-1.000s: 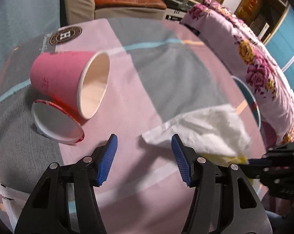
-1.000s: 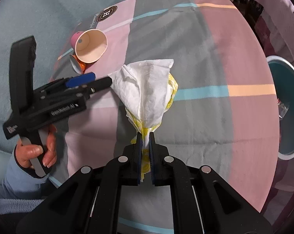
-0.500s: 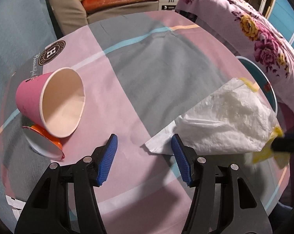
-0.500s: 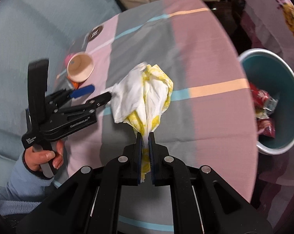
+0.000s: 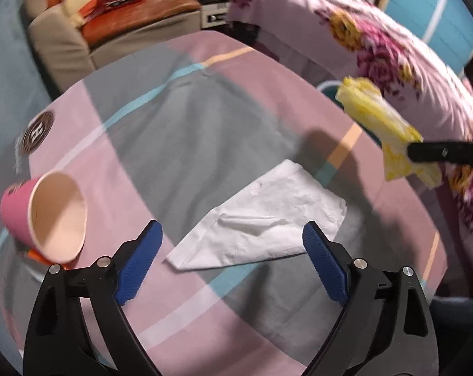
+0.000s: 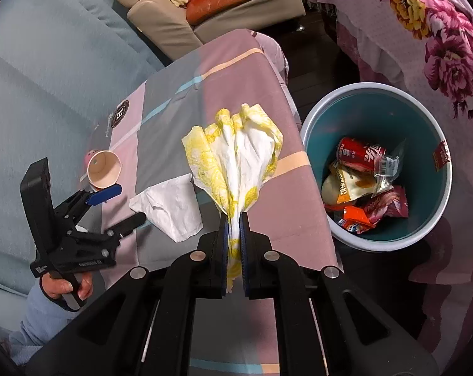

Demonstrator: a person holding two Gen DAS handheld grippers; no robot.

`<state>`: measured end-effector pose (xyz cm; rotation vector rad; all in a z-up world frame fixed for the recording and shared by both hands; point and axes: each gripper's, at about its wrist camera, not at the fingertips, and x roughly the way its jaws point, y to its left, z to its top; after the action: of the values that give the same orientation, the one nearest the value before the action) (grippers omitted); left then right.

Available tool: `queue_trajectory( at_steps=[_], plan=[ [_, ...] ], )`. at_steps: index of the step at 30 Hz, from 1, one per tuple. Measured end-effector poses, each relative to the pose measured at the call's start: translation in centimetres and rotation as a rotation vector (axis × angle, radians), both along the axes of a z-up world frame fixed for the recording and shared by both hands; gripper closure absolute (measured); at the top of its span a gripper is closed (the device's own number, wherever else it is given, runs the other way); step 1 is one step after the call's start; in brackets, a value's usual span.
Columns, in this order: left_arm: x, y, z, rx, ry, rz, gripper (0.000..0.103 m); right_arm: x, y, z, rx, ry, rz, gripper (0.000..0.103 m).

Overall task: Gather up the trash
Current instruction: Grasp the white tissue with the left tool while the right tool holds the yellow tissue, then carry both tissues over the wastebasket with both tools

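- Broadly, a padded table (image 6: 277, 206) under a soft patchwork cloth of pink and grey blocks with thin blue and peach stripes; serves as the spot where trash lies loose.
- Just beside its edge, a round blue-rimmed bin (image 6: 355, 241), teal inside, already holding a red can and crinkly snack wrappers; likely set close for a short drop.
- Clamped tight in the right gripper (image 6: 235, 219), a bunched yellow-and-white napkin (image 6: 236, 156), pinched at its gathered end and fanning loosely outward over the table edge, near the bin.
- Spread wide and opening, the left gripper (image 5: 231, 250), nothing pressed between its ribbed blue pads, poised over a flat, creased white tissue (image 5: 267, 222) on the cloth.
- Tipped on its side, a pink paper cup (image 5: 45, 213), mouth toward the camera.
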<state>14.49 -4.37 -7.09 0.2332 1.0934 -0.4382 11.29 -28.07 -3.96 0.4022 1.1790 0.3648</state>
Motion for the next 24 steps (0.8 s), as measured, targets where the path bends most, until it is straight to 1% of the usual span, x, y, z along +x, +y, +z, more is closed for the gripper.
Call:
queue_trajectory(
  at_steps=[2,5,6,8,11,13,14,15,16,17,18,19,21,22,23,24],
  plan=[
    [0.5,-0.8,-1.0,0.031,0.028,-0.021,0.012,0.1,-0.1,-0.1,0.004,0.003,-0.005,0.096],
    [1.0,-1.5,-2.2,0.054,0.074,-0.034,0.012,0.5,-0.2,-0.1,0.003,0.002,-0.013,0.096],
    [1.0,-1.6,-2.4,0.057,0.082,-0.035,0.007,0.6,-0.2,-0.1,0.002,0.001,-0.014,0.096],
    [0.7,-2.2,-2.5,0.043,0.097,-0.044,0.004,0.9,-0.3,-0.1,0.000,-0.003,-0.018,0.096],
    [-0.1,-3.3,-2.7,0.052,0.077,-0.056,0.004,1.2,-0.4,-0.1,0.000,-0.008,-0.023,0.096],
    [-0.6,-3.8,-2.8,0.063,0.051,-0.035,0.005,1.4,-0.4,-0.2,-0.003,-0.012,-0.024,0.096],
    [-0.6,-4.0,-2.6,0.056,0.044,-0.025,0.012,1.4,-0.4,-0.2,-0.003,-0.014,-0.024,0.096],
    [-0.7,-4.0,-2.4,0.051,0.035,-0.010,0.026,1.4,-0.4,-0.3,-0.002,-0.014,-0.025,0.096],
    [-0.6,-4.0,-2.1,0.049,0.029,0.003,0.035,1.4,-0.4,-0.3,0.001,-0.014,-0.025,0.096],
    [-0.5,-4.0,-1.8,0.046,0.022,0.024,0.056,1.4,-0.5,-0.3,0.002,-0.013,-0.026,0.096],
    [-0.5,-3.9,-1.6,0.044,0.022,0.035,0.070,1.4,-0.5,-0.2,0.003,-0.013,-0.028,0.096],
    [-0.4,-3.8,-1.6,0.044,0.021,0.048,0.073,1.3,-0.6,-0.2,0.007,-0.014,-0.032,0.096],
    [-0.4,-3.6,-1.5,0.034,0.024,0.079,0.083,1.2,-0.8,-0.1,0.011,-0.018,-0.038,0.096],
    [-0.4,-3.4,-1.4,0.023,0.033,0.096,0.085,1.1,-0.9,0.0,0.012,-0.021,-0.041,0.096],
    [-0.3,-3.1,-1.1,-0.009,0.046,0.120,0.087,1.0,-1.0,0.0,0.012,-0.024,-0.043,0.096],
    [-0.4,-2.8,-0.8,-0.027,0.043,0.133,0.087,0.9,-1.2,0.1,0.013,-0.029,-0.048,0.096]
  ],
)
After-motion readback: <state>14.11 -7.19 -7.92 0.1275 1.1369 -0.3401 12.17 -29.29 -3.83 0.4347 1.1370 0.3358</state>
